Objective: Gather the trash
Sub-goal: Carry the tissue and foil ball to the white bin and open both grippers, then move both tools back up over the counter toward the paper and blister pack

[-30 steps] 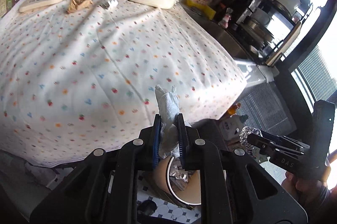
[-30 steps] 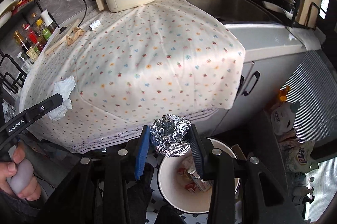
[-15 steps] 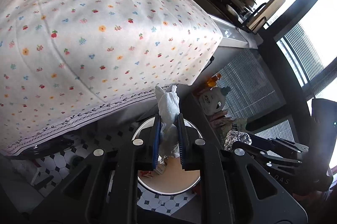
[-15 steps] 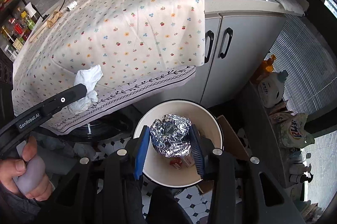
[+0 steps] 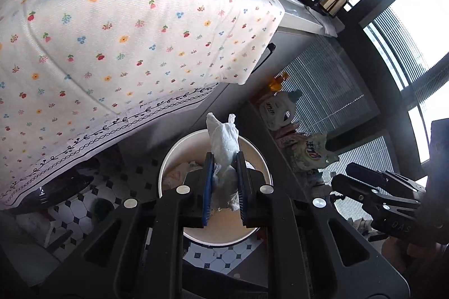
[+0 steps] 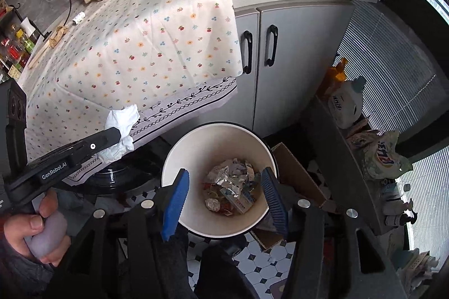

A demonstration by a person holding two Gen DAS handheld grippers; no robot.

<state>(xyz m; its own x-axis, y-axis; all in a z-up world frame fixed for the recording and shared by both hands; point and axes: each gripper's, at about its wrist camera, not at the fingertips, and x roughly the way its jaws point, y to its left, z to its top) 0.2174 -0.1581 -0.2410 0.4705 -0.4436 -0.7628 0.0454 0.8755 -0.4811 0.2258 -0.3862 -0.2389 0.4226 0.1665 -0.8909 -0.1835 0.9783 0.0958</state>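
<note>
Left tongs [image 5: 223, 181] clamp a crumpled white tissue [image 5: 223, 137] above the trash bin [image 5: 168, 158]. Right tongs [image 6: 224, 196] gape apart over the bin, crumpled foil [image 6: 228, 178] lying below them.

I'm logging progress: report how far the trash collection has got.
Done: foil and wrappers lie in the bin, and the right gripper hangs open above it. In hand: the left gripper pinches a white tissue over the bin. Left: a brown paper scrap on the tablecloth.
</note>
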